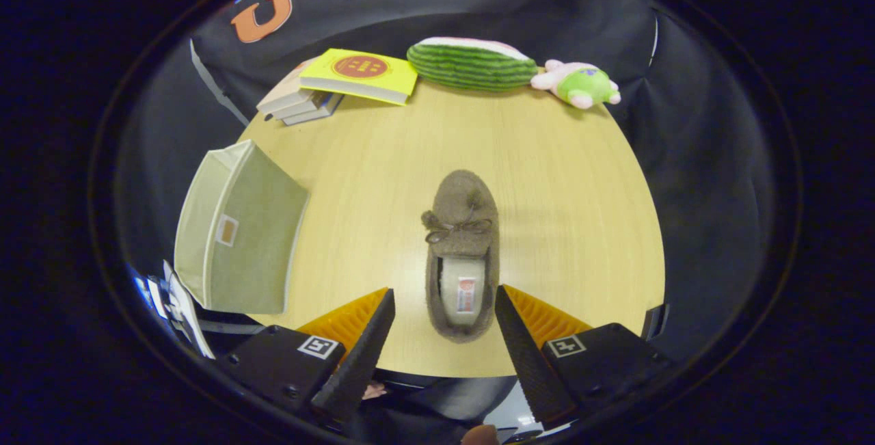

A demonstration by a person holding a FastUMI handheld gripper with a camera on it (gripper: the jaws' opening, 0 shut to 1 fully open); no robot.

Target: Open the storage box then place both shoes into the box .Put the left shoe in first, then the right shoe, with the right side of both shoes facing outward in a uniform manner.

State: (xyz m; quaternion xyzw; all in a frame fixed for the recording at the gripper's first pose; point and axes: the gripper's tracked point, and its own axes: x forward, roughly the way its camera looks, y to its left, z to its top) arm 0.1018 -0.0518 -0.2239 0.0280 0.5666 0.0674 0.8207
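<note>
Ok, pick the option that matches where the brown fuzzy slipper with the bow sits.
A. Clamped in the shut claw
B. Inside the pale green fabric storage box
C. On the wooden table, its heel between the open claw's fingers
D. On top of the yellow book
C: the brown fuzzy slipper lies flat on the wooden table, heel end between the spread fingers of the open claw, neither finger touching it.

Your gripper [444, 322] is held above the table edge, pointing forward and tilted down, its two fingers [362, 342] spread wide apart. Neither finger touches anything; the gap between them is unpinched. Both fingers sit level with each other, their tips angled slightly inward, each with a marker tag on its base.
</note>
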